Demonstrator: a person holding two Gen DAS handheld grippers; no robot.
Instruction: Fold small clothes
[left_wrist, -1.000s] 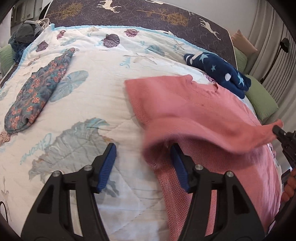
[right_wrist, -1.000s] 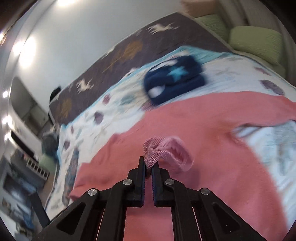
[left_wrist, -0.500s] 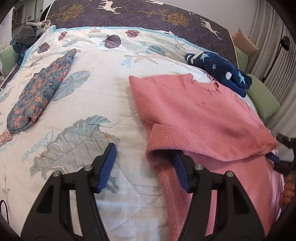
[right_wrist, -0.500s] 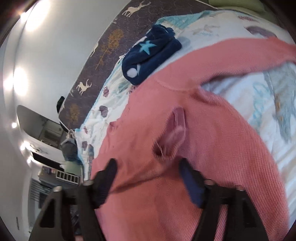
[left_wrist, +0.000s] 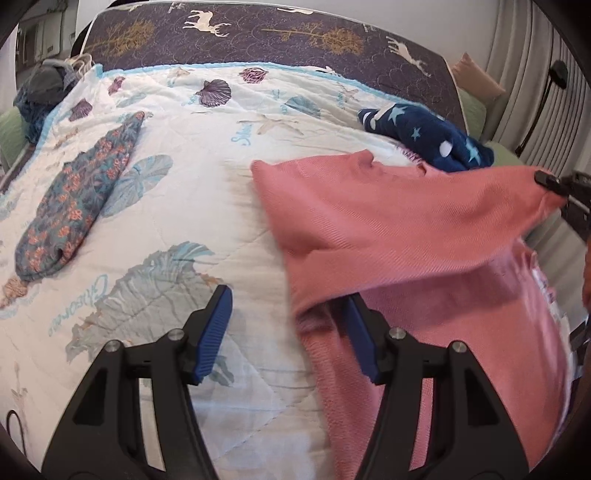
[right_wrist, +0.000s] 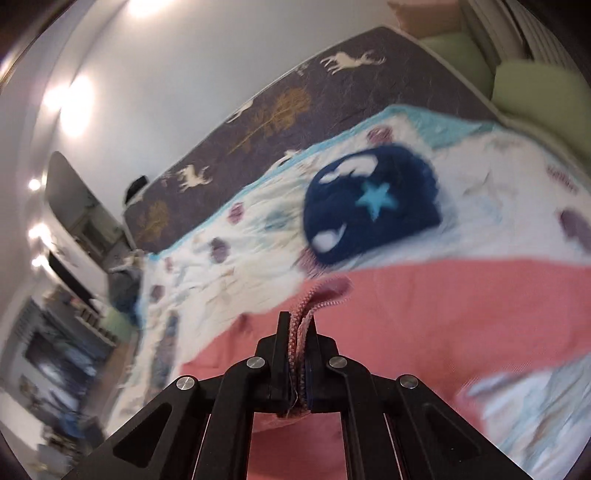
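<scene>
Left wrist view, bottom of frame: my left gripper (left_wrist: 288, 332) sits with its fingers spread, holding nothing. The left blue pad (left_wrist: 214, 332) is over bare quilt. The right pad is at the edge of the pink top, with a raised fold of the fabric draped over its tip. I can't tell if that pad touches the cloth.

Right wrist view, bottom centre: my right gripper (right_wrist: 297, 332) has its fingers pressed together on a bunched edge of the pink top (right_wrist: 443, 314). The knit fabric is squeezed between the pads and sticks out past the tips. The view is motion-blurred.

In the left wrist view the pink top (left_wrist: 406, 229) takes the right half of the frame. Its lower part lies flat on the quilt (left_wrist: 192, 206). One layer is lifted and pulled taut toward the right edge, where the black tip of the right gripper (left_wrist: 550, 181) grips its corner. A bit of the person's hand shows at the far right edge, mid-lower.

Further up, at the left of the frame, a folded floral garment (left_wrist: 81, 195) lies on the quilt, well apart from the pink top. At upper right a folded navy garment with stars (left_wrist: 428, 138) sits just beyond the pink top's collar; in the right wrist view it is right of centre (right_wrist: 373, 206).

Beyond the quilt, along the top of the frame: a dark bed cover with deer print (left_wrist: 295, 33). A heap of clothes (left_wrist: 40, 92) is at upper left and green cushions (right_wrist: 535, 88) at upper right.
</scene>
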